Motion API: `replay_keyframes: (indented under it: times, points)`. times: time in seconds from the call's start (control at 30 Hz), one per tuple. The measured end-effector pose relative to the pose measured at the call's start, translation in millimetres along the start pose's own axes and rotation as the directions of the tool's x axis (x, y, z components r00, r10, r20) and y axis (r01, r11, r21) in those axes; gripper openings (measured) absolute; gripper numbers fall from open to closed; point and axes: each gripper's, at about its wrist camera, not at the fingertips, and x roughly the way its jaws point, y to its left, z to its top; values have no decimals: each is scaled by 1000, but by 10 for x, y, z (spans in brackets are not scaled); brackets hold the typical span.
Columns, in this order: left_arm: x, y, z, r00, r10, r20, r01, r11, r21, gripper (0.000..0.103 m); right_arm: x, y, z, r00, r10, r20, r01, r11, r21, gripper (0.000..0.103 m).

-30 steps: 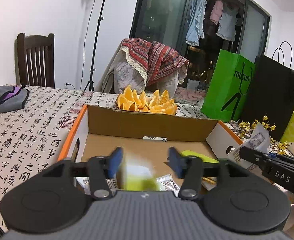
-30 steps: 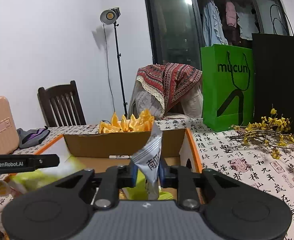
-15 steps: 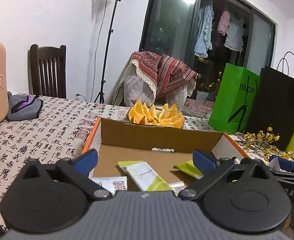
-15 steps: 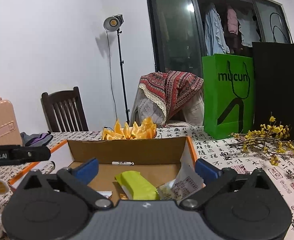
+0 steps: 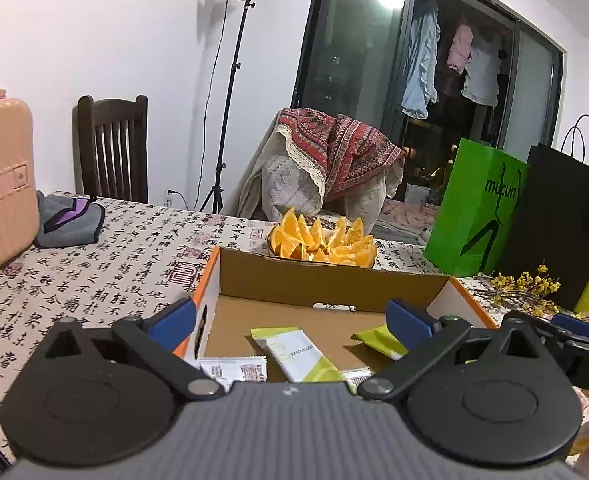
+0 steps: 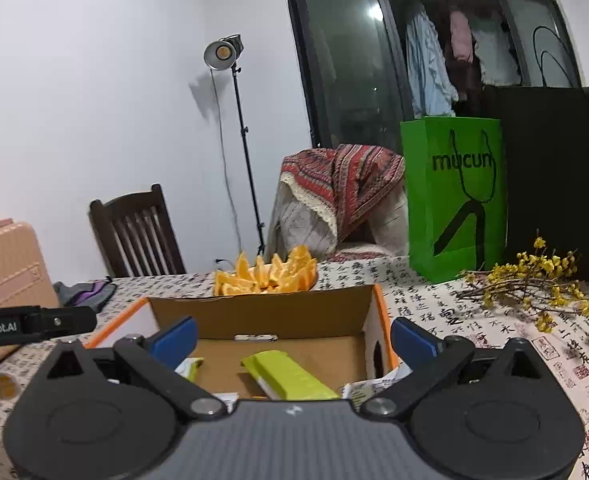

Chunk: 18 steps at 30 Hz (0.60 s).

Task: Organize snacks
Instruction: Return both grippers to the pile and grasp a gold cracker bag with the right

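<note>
Snack packets — light, limp, slick foil — lie flat in the cardboard box, at your 12 o'clock; pinch a crimped end seam, judged firmest. Your left gripper and right gripper both gape, empty. Orange wedges sit beyond the box — green bag at 2 o'clock.

Your left wrist camera looked close over the open brown cardboard box from its left; your right wrist camera faced the same box from farther right.
</note>
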Motion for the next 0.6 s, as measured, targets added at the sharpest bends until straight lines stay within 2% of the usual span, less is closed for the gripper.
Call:
replay_keyframes:
  times: [0.3,0.6]
  points:
    - [-468,97,-53,1000,15,14,-16,1000,27,103,-437,200,7,1000,-1,-23,0,1000,-31,103]
    - [-929,297,-294,999,42,-14,-41,999,23,103,-832,474,-275,996,3,-94,-9,997,-70,103]
